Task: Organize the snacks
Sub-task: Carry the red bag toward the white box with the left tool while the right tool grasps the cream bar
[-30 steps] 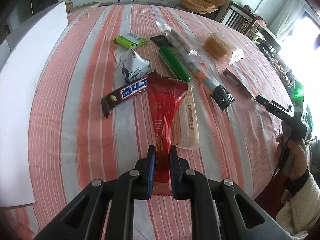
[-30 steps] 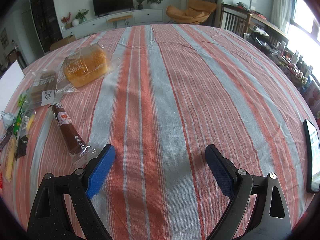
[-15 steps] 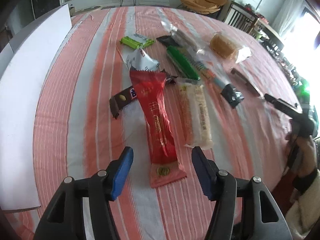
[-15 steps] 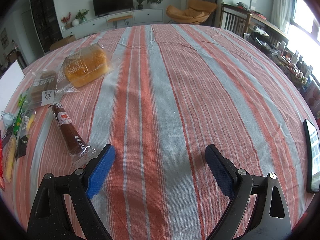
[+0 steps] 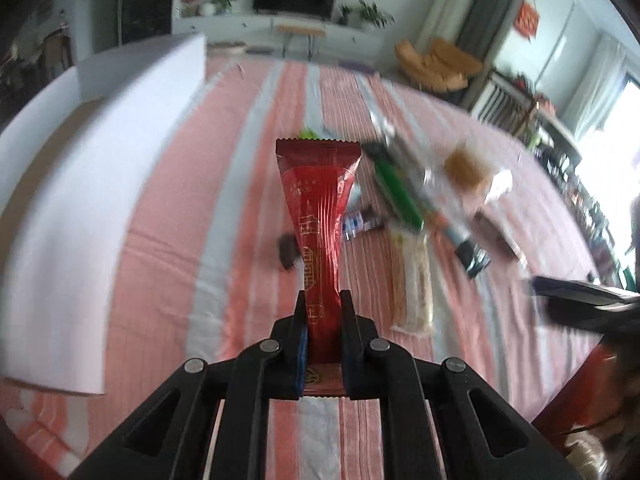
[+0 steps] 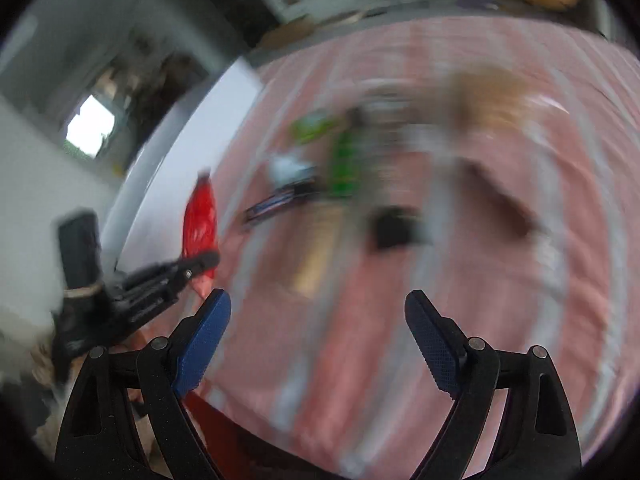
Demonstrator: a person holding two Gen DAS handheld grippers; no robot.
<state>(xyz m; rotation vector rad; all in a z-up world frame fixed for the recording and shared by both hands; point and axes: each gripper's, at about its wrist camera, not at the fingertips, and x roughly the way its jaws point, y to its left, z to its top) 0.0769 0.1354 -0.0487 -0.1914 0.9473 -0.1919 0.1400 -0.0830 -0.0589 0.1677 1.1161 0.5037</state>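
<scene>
On a table covered with a red, pink and grey striped cloth (image 5: pixel 168 264), several wrapped snacks lie in a loose cluster. The left gripper (image 5: pixel 323 344) is clamped on the lower end of a long red snack packet (image 5: pixel 320 216), whose upper end rises clear of the cloth with its serrated top edge uppermost. Just right of it lies a pale, clear-wrapped bar (image 5: pixel 414 280), flat on the cloth. Beyond that are a green wrapped stick (image 5: pixel 396 188), a dark chocolate bar (image 5: pixel 362 222) partly hidden behind the red packet, and a bun in clear wrap (image 5: pixel 468 170) farther right. A large white board (image 5: pixel 92 208) stands along the left side of the table.

The right gripper (image 6: pixel 318 344) hangs above the cloth with its blue-padded jaws wide apart and nothing between them. Its view is heavily blurred, so the snacks show only as smears of colour; the red packet appears at left, pinched in the other gripper.
</scene>
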